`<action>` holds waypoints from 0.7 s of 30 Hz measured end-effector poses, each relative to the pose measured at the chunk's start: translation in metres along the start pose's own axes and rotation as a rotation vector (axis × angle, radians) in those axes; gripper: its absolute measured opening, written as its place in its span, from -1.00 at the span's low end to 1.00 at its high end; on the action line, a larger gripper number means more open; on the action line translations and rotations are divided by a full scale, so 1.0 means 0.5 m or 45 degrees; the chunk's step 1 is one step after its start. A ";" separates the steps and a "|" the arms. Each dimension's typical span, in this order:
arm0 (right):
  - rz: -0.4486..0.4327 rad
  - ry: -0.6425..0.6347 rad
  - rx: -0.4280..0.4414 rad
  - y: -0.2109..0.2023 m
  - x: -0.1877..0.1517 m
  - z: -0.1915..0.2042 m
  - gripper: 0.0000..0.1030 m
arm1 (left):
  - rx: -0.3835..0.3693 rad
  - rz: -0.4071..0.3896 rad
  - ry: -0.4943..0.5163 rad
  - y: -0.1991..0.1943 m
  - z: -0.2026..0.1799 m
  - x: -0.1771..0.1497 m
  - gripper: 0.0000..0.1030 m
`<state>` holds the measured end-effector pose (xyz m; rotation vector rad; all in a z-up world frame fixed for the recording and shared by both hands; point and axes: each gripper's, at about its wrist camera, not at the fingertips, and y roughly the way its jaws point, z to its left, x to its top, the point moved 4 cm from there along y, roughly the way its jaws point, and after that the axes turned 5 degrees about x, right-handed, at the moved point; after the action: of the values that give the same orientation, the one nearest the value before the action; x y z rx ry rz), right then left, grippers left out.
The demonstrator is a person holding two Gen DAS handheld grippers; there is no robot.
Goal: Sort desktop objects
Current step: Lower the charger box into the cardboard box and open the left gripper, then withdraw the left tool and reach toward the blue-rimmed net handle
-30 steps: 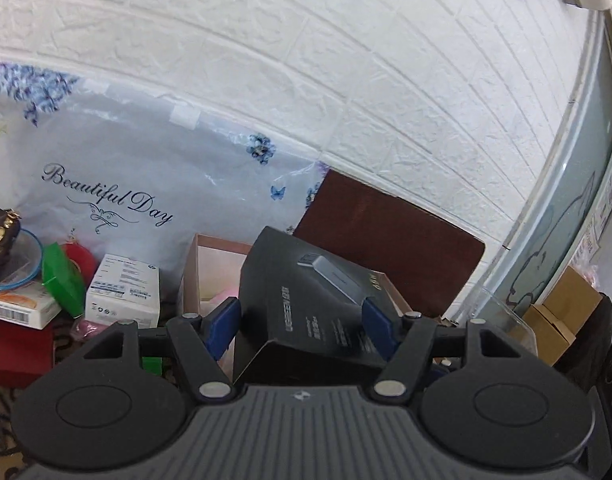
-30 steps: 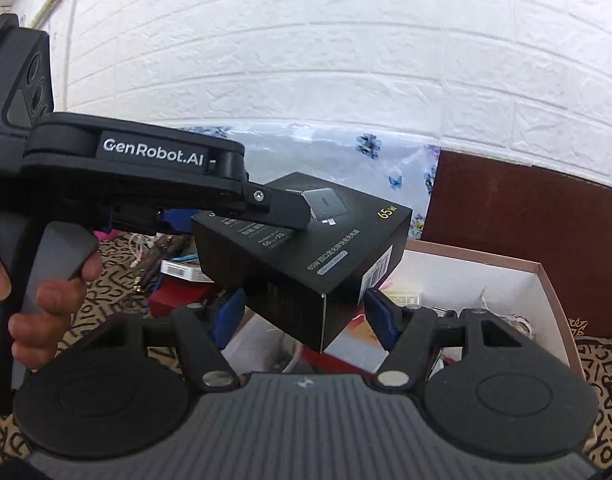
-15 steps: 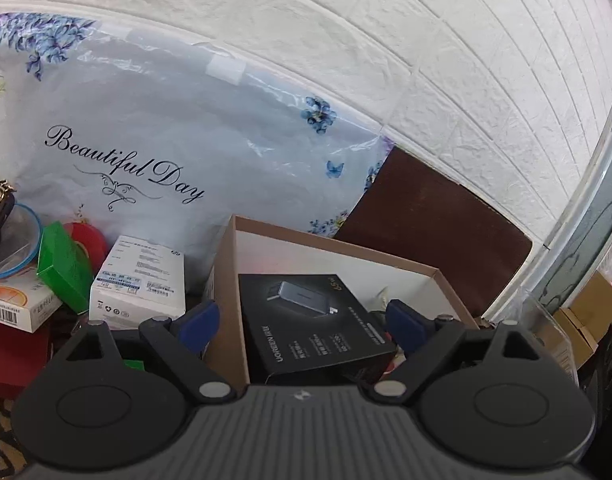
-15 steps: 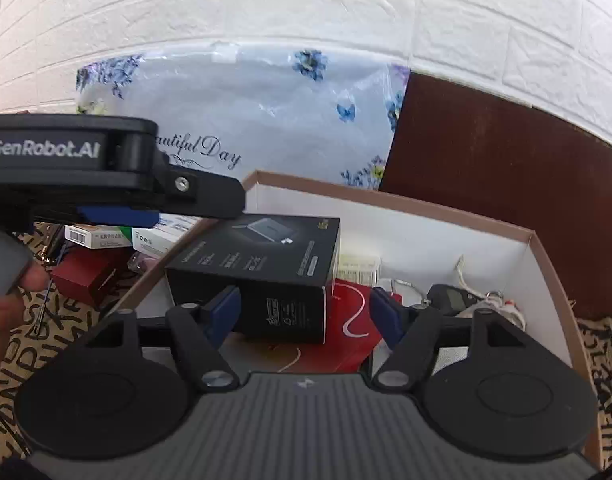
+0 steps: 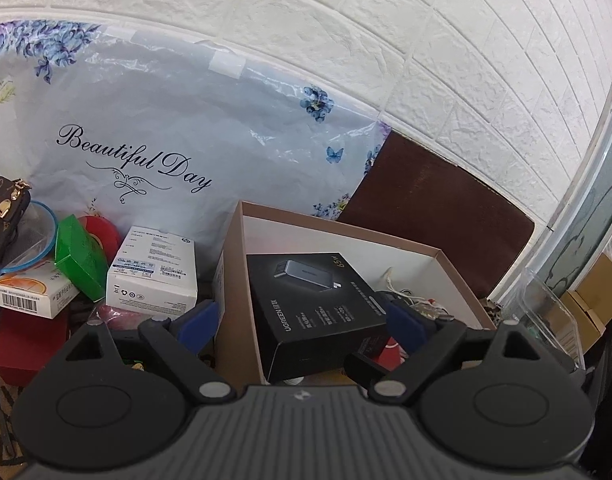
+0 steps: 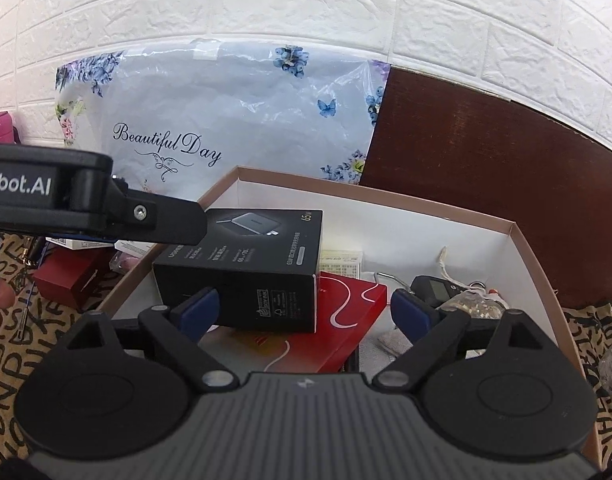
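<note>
Both cameras ride just behind their own blue fingertips, tilted down at the open cardboard box from close by and facing the white brick wall. The left one looks in over the box's left wall; the right one sits further right, catching the left gripper. The 2 views share the black charger box and the floral bag.

A matt black cardboard charger box is seen ahead of the tool inside a smooth-walled paperboard storage box, with crinkled glossy plastic sheet and rough white brick wall behind.
</note>
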<state>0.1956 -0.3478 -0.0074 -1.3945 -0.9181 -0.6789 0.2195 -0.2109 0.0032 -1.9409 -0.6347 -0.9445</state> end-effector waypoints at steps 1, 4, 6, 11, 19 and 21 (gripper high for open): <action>-0.006 -0.003 -0.002 -0.005 0.000 0.003 0.79 | 0.001 -0.005 0.006 -0.006 -0.002 -0.001 0.82; -0.040 -0.015 -0.010 -0.028 -0.001 0.015 0.83 | -0.002 -0.021 0.024 -0.030 -0.008 -0.005 0.82; -0.064 -0.020 -0.008 -0.045 -0.001 0.024 0.87 | -0.006 -0.032 0.027 -0.047 -0.011 -0.014 0.82; -0.121 -0.047 0.018 -0.095 -0.001 0.054 0.87 | -0.032 -0.036 0.015 -0.091 -0.013 -0.043 0.83; -0.177 -0.048 0.069 -0.165 -0.026 0.105 0.97 | -0.047 -0.106 -0.047 -0.198 0.023 -0.118 0.83; -0.182 -0.052 0.092 -0.179 -0.040 0.127 0.97 | -0.028 -0.114 -0.085 -0.221 0.039 -0.136 0.84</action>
<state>0.1007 -0.2953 0.0183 -1.2916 -1.0721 -0.7198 0.1072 -0.1439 -0.0056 -1.9844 -0.7581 -0.9480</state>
